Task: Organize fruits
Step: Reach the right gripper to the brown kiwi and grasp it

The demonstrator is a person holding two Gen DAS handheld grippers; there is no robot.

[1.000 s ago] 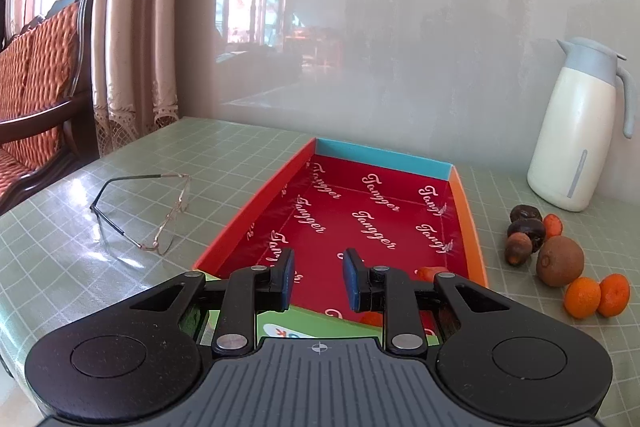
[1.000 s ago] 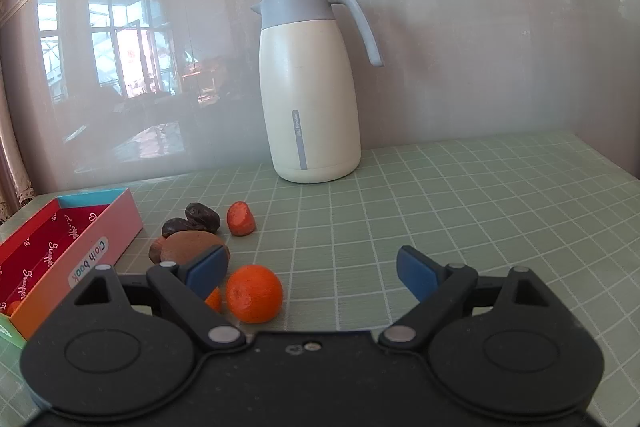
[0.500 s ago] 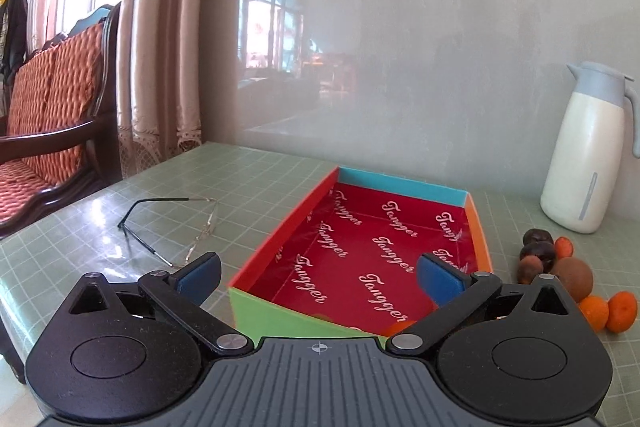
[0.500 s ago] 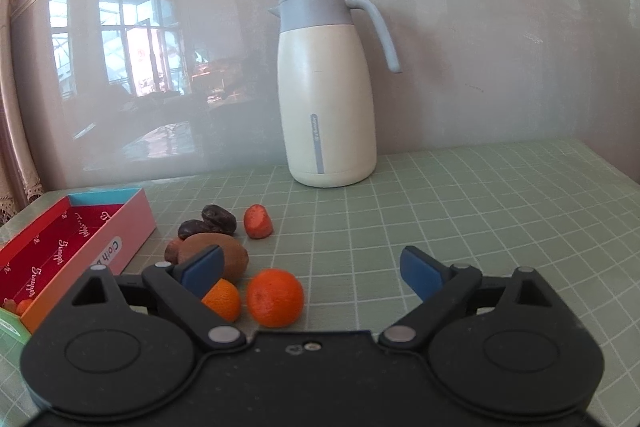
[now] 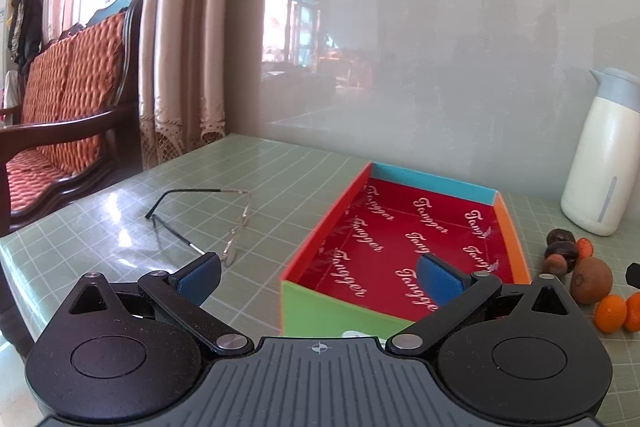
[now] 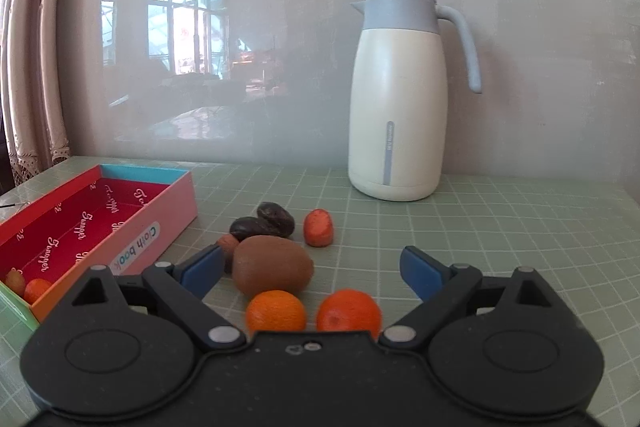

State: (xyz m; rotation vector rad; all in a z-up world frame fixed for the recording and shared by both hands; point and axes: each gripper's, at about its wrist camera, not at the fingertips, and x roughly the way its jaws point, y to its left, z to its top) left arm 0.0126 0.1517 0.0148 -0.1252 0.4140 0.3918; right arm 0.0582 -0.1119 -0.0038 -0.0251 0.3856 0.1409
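A shallow box with a red lining lies on the green tiled table; in the right wrist view the box holds two small fruits at its near end. Right of it lies a cluster: a brown kiwi, two oranges, dark dates and a small red fruit. My right gripper is open and empty, just behind the oranges and kiwi. My left gripper is open and empty above the box's near end. The kiwi shows at the left wrist view's right edge.
A white thermos jug stands by the wall behind the fruit. A pair of glasses lies left of the box. A wooden chair with orange cushions stands past the table's left edge.
My left gripper opened and pulled back from over the box, leaving a fruit inside. My right gripper shifted left so the oranges and kiwi now sit between its open fingers.
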